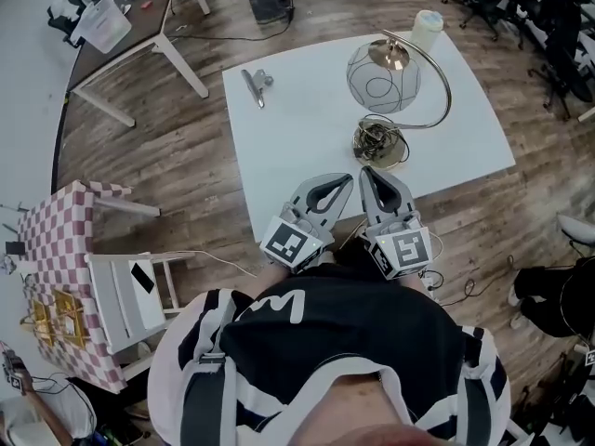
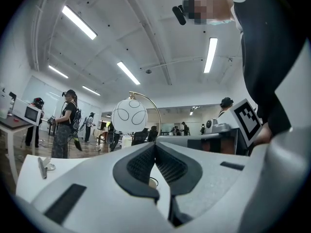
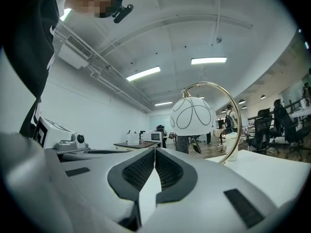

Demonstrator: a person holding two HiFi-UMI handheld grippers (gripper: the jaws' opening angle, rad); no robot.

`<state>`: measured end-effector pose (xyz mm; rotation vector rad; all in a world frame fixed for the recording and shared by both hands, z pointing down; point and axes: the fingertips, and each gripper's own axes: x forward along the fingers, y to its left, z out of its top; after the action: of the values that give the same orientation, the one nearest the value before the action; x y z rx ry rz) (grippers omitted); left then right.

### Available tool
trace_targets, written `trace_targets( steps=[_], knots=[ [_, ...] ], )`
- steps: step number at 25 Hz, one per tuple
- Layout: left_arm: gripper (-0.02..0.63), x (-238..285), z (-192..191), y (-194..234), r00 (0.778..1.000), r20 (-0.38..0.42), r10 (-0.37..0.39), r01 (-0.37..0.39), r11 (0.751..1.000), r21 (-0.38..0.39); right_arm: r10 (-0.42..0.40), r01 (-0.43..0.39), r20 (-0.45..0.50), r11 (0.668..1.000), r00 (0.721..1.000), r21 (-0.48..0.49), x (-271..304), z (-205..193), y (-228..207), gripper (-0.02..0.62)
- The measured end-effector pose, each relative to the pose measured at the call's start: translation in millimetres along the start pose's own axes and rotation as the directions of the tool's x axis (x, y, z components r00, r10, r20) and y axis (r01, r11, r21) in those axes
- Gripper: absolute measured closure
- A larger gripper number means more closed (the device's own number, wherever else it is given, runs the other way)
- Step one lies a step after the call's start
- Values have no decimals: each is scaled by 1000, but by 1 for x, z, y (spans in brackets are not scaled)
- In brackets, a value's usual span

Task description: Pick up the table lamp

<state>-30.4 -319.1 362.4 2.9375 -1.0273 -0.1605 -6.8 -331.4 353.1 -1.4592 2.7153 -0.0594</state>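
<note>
Table lamp (image 1: pixel 390 91) is seen upright on the white table (image 1: pixel 297 137), in the upper right of the head view. Its base (image 1: pixel 379 144) is set close to the table's near edge, with a cord bundled on it. The gold arc (image 1: pixel 441 74) is bowed toward the right of the frame and brought back over the globe shade (image 1: pixel 383 75), which hangs on the far side of the base. The long axis runs from the base up the frame to the globe. In the left gripper view the lamp (image 2: pixel 129 115) is seen left of centre; in the right gripper view (image 3: pixel 193 116) it is seen right of centre, with the arc over the globe.

A cup (image 1: pixel 427 28) stands at the far right corner, near the globe. A metal clip (image 1: pixel 256 86) lies well apart at the far left. Bare tabletop is left open between the clip and the lamp. Wood floor (image 1: pixel 195 156) surrounds the table.

Right gripper (image 1: pixel 370 175) (image 3: pixel 154 152) is levelled at the near edge, just beside the base; no contact is seen. Its jaws are closed together on nothing. Left gripper (image 1: pixel 342 182) (image 2: pixel 155 147) is held beside it, jaws likewise together and empty.

A checked table (image 1: pixel 65 221) and white chair (image 1: pixel 130 291) are seen at lower left.
</note>
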Motion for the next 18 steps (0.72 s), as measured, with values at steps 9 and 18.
trace_targets(
  steps=[9,18],
  knots=[
    [601,8,-23,23,998,-61,31,-36,997,-69,-22,21,-64,1000,998,-10,13,-22,-18,575],
    [572,19,-62,34,992,-119,46,-59,992,-108,-97,103,-118,994,988,48,7,-58,-59,574]
  ],
)
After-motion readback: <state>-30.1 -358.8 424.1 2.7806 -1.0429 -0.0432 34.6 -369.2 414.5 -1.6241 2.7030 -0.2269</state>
